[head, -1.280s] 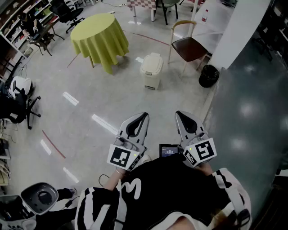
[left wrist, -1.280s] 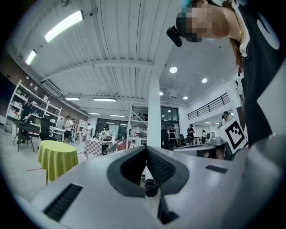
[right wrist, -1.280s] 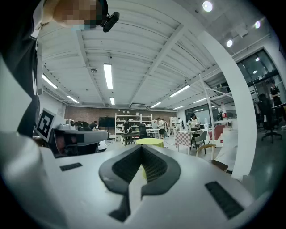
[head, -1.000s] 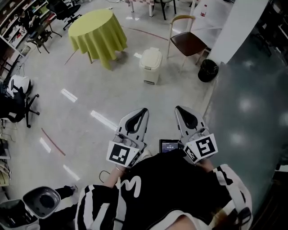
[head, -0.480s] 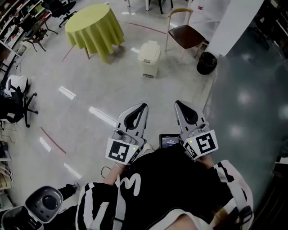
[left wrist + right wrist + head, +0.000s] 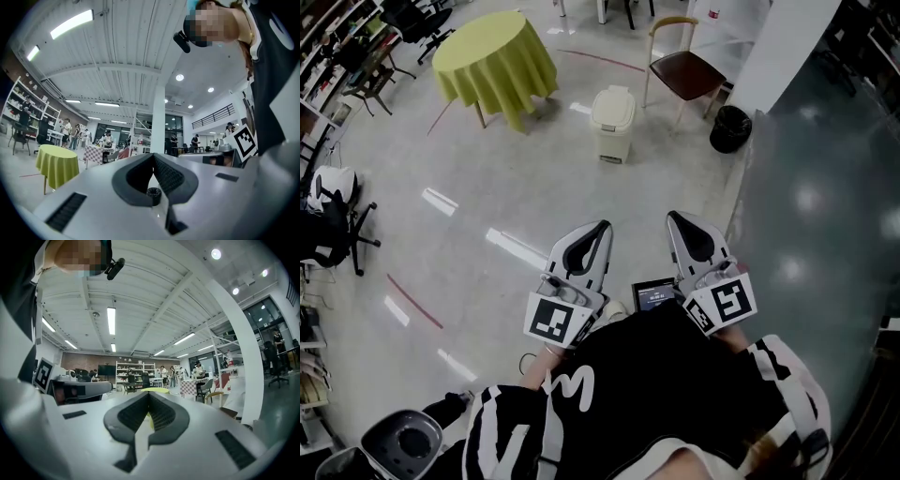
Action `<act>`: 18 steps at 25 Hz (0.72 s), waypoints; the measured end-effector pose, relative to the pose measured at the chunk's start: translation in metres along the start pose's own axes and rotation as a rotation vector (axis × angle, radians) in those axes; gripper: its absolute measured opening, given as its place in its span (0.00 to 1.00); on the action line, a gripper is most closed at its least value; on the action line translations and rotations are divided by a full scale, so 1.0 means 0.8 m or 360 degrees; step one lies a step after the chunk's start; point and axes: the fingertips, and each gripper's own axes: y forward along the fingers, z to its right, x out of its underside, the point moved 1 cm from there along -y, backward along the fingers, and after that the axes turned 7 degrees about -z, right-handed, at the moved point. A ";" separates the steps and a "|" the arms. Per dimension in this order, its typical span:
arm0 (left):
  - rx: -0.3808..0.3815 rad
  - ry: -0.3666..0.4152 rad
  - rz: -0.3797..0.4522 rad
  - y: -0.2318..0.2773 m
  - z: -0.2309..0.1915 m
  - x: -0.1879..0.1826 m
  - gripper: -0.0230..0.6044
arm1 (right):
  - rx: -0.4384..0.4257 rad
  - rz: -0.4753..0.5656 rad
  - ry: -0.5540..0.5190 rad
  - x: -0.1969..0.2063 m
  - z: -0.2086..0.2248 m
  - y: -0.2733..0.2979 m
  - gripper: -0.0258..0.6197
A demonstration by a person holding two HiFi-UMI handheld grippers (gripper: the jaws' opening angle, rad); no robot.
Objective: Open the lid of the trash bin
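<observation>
The cream trash bin (image 6: 613, 120) stands on the grey floor with its lid down, well ahead of me, between a yellow-green table and a chair. Both grippers are held close to my body, pointing forward, far short of the bin. My left gripper (image 6: 603, 226) has its jaws pressed together with nothing between them, and so does my right gripper (image 6: 673, 217). In the left gripper view the left gripper (image 6: 153, 155) shows its dark pads meeting at the tip. The right gripper view shows the right gripper (image 6: 149, 393) the same way. Neither gripper view shows the bin.
A round table with a yellow-green cloth (image 6: 494, 58) stands left of the bin, and a wooden chair with a brown seat (image 6: 684, 70) to its right. A small black bin (image 6: 730, 128) sits by a white pillar (image 6: 787, 47). Office chairs (image 6: 328, 225) line the left side.
The bin, table and chair have drifted upward in the head view. Both grippers stay shut in about the same place in front of my body.
</observation>
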 end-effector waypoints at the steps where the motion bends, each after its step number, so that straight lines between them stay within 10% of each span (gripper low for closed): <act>1: -0.0002 -0.0005 0.0001 -0.003 -0.003 0.001 0.05 | 0.0001 0.0002 0.0002 0.000 -0.003 0.002 0.04; 18: -0.0014 0.0003 -0.0029 0.070 -0.047 0.011 0.05 | -0.0034 0.0009 0.0040 0.000 0.054 0.068 0.04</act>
